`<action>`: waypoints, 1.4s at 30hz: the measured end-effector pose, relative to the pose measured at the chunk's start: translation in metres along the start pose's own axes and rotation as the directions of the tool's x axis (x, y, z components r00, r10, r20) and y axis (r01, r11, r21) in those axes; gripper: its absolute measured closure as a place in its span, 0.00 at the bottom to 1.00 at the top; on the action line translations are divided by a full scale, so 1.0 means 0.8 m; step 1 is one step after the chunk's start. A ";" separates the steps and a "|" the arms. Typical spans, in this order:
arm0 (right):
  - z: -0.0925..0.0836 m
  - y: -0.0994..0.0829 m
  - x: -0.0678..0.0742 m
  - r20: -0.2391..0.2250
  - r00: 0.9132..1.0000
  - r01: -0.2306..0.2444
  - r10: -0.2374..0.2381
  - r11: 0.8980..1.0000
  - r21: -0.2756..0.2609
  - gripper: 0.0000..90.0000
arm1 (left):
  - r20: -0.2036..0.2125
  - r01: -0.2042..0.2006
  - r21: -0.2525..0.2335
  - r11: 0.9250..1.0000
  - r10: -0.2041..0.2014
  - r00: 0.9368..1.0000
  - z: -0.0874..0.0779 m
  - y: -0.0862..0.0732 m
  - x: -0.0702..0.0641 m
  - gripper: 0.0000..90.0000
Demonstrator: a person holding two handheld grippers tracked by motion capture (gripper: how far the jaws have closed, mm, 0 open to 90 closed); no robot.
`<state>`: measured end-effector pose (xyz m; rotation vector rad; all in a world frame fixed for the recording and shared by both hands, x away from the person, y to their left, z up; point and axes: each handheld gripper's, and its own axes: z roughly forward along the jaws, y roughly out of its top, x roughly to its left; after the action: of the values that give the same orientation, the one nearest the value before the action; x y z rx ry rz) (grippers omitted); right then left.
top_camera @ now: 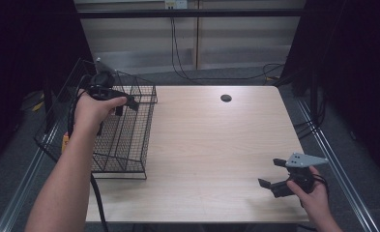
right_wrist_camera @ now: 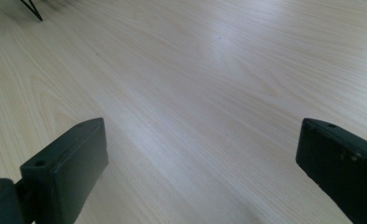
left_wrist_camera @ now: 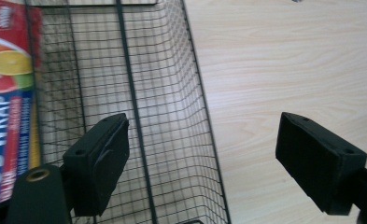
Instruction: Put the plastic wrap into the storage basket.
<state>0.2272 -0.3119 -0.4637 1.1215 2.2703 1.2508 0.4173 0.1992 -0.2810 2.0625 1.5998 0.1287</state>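
A black wire basket (top_camera: 129, 130) stands on the left part of the wooden table (top_camera: 211, 145). My left gripper (top_camera: 124, 104) hangs open over the basket's far right corner, nothing between its jaws. In the left gripper view the basket's right wall (left_wrist_camera: 172, 121) runs between the two black pads (left_wrist_camera: 99, 158), and a food wrap box (left_wrist_camera: 6, 93) printed with citrus slices lies along the basket's left side. My right gripper (top_camera: 273, 174) rests low over the table's near right corner, open and empty. Its own view looks across bare wood (right_wrist_camera: 195, 93) between wide-apart jaws.
A small dark round hole (top_camera: 226, 98) sits near the table's far edge. A basket foot (right_wrist_camera: 31, 9) shows at the top left of the right gripper view. Cables trail on the grey floor beyond the table. Metal rails (top_camera: 332, 154) run along both sides.
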 end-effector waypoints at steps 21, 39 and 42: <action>-0.001 0.001 0.001 0.001 1.000 0.005 -0.005 1.000 -0.003 0.02 | 0.107 -0.134 0.008 0.991 0.133 0.985 0.027 -0.011 -0.053 0.19; -0.001 0.001 0.002 -0.007 1.000 0.013 -0.013 1.000 0.000 0.02 | 0.172 -0.192 0.022 0.981 0.186 0.967 0.055 -0.023 -0.077 0.19; -0.001 0.001 0.002 -0.003 1.000 0.011 -0.011 1.000 -0.002 0.02 | 0.181 -0.204 0.027 0.979 0.196 0.964 0.059 -0.025 -0.081 0.19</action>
<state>0.2263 -0.3111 -0.4628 1.1052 2.2734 1.2508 0.3987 0.1265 -0.3155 2.2006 1.2982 -0.0211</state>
